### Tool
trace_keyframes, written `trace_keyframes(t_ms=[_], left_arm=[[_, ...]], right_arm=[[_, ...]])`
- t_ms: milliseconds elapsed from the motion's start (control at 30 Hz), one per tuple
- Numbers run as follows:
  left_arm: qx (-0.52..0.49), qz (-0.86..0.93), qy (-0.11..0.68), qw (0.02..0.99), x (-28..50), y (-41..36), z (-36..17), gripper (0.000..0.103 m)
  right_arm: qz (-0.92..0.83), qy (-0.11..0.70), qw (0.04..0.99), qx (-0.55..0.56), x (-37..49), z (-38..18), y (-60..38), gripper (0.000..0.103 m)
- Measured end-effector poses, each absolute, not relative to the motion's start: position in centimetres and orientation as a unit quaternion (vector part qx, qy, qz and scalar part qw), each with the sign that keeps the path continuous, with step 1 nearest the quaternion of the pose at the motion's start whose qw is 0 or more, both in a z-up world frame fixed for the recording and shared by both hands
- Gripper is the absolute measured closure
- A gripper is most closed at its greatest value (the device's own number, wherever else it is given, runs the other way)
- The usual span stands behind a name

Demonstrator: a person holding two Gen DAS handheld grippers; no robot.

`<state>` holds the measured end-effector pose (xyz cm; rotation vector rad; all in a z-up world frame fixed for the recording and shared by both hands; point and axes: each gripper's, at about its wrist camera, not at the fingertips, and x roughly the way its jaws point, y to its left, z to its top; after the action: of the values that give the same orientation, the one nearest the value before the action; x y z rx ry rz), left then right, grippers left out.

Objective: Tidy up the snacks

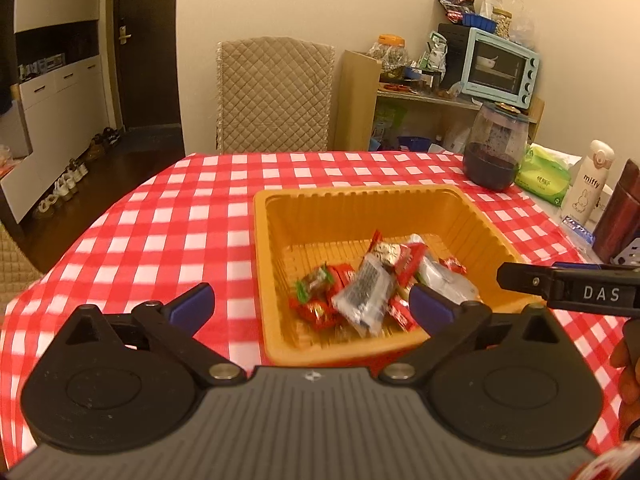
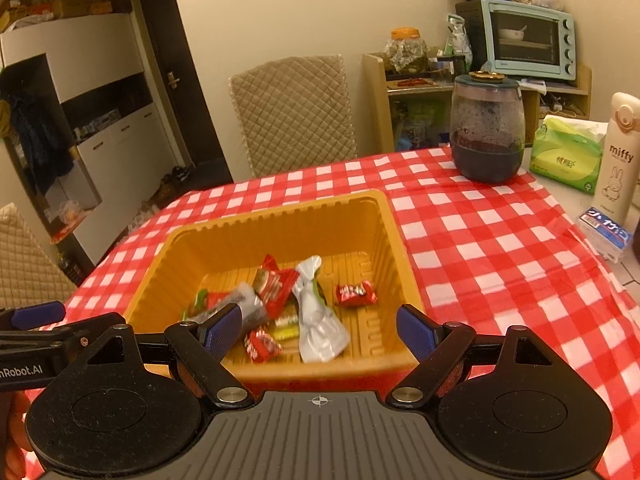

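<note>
An orange plastic tray [image 1: 276, 216] stands on the red-and-white checked tablecloth and shows in the right wrist view too [image 2: 384, 216]. Several wrapped snacks lie in it: red packets [image 2: 355, 294], a silver wrapper [image 2: 318, 320] and a grey-black packet [image 1: 362, 292]. My left gripper [image 1: 310, 308] is open and empty, above the tray's near-left edge. My right gripper [image 2: 320, 330] is open and empty, above the tray's near edge. The right gripper's body [image 1: 568, 290] shows at the right of the left wrist view.
A dark jar with a lid [image 2: 486, 136], a green tissue pack [image 2: 566, 158], a white miffy bottle [image 2: 616, 160] and a small blue-white box [image 2: 606, 236] stand at the table's right. A quilted chair [image 2: 296, 120] stands behind the table.
</note>
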<state>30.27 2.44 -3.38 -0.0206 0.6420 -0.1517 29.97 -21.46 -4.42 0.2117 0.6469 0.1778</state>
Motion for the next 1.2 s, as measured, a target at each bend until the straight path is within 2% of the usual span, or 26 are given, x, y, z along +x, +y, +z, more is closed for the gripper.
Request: trace_keyframes(t_ms=[600,1200], left_arm=[[-0.011,-0.032,0.312,0.950,17.0,2.1,0.8,0.000],[-0.027,-0.018,0.322,0.946,5.1,0.5,5.6,0.000]], right_arm=[[0.082,0.344,0.931,0.088,18.0,-1.6,-22.0,0.019],[0.076,0.341,0.935,0.063,5.6,4.3,-22.1,0.019]])
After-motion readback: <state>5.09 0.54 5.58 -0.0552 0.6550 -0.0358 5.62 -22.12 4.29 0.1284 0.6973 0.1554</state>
